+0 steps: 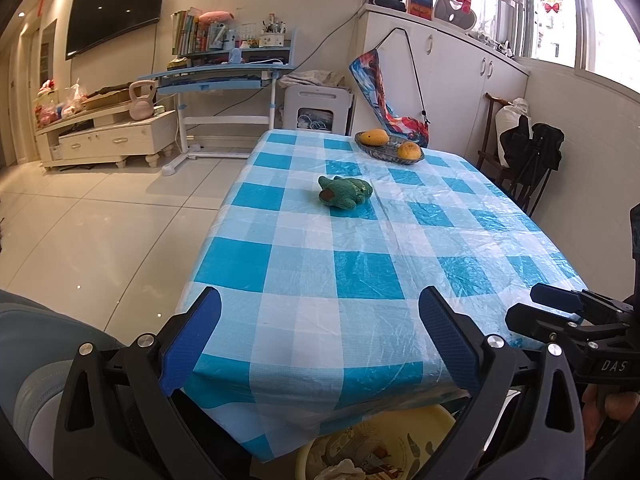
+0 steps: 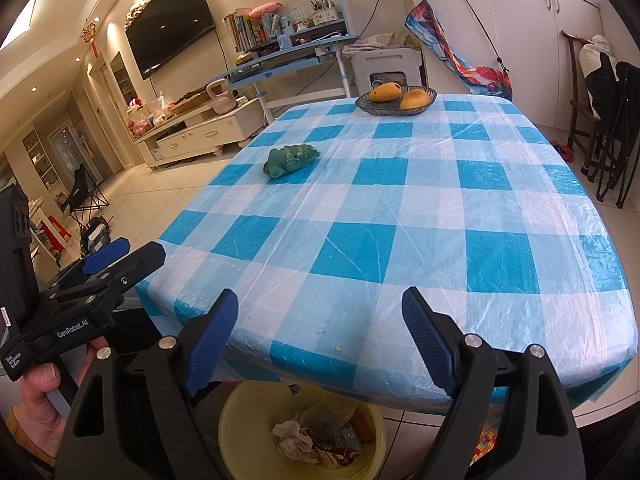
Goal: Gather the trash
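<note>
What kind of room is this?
Most likely a home's living and dining room: a table under a checked cloth holds a fruit bowl, with a wall television and a child's study desk behind.

"GenRobot.AI" runs along the left claw (image 2: 120,258) body; "DAS" marks the right claw (image 1: 560,304), seen from the left wrist.

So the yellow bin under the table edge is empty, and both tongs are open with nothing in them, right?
Not quite: the yellow bin already holds crumpled paper and wrappers, as the right wrist view shows. The rest stands: left tongs and right tongs are open, holding nothing.
</note>
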Motion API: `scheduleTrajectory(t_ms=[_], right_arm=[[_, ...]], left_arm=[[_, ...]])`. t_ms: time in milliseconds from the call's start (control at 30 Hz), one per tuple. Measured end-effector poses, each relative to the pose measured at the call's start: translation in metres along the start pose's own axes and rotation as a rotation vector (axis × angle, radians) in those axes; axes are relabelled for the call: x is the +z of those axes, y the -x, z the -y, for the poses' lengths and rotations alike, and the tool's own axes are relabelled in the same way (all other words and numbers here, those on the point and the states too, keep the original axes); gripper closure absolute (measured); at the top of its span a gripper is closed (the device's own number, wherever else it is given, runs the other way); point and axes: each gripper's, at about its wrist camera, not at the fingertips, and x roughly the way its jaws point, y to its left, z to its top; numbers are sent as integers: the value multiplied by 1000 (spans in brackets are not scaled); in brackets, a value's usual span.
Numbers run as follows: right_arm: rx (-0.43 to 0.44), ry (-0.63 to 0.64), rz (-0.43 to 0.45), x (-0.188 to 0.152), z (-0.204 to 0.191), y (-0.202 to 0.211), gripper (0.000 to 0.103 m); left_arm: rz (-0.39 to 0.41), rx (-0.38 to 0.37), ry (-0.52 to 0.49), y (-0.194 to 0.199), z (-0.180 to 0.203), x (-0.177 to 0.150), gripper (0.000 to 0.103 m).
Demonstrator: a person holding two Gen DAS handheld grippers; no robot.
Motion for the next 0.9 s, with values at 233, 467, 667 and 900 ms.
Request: scheduleTrajectory(t_ms=[233,467,667,900], right_arm=[[0,-1,1,0,0,0,22],[0,-1,1,0,0,0,22],[3,-2,5,0,0,0,22],[5,-7,25,8,1,6,22]], left_arm=[[1,0,1,0,-1,1,7],[2,-2,-1,0,1,1,7],[8,-12,-5,4,5,3,7],[0,-36,29,0,-2,11,7]])
